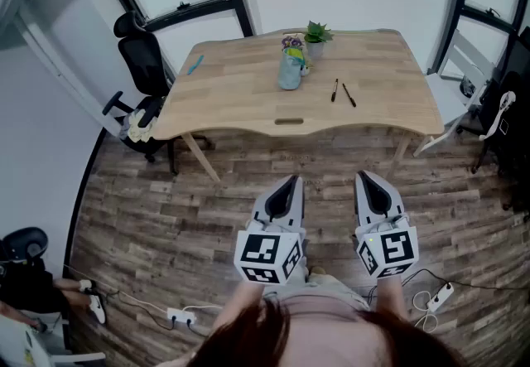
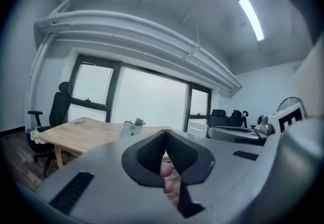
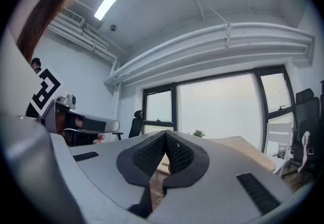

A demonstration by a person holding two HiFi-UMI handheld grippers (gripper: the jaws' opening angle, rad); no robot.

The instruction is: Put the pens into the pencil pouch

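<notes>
**Both grippers shut and empty, pens on the table ahead**

My left gripper (image 1: 291,183) and right gripper (image 1: 366,180) hang over the floor (image 1: 207,216) short of the table (image 1: 240,100), fingers pressed together on nothing. Two dark pens (image 1: 334,90) lie right of the pale blue pouch (image 1: 289,73), well apart from me. Their long axes run roughly away from me, far ends close, near ends splayed. Potted plant (image 1: 315,33) just behind the pouch. Blue item (image 1: 194,65) near the left edge, too small to name. Can't tell if the pouch is open

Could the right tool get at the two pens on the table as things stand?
Probably not yet: the right tool, shut and empty, hangs over the floor short of the table, where the pens lie. Nothing blocks the way.
</notes>
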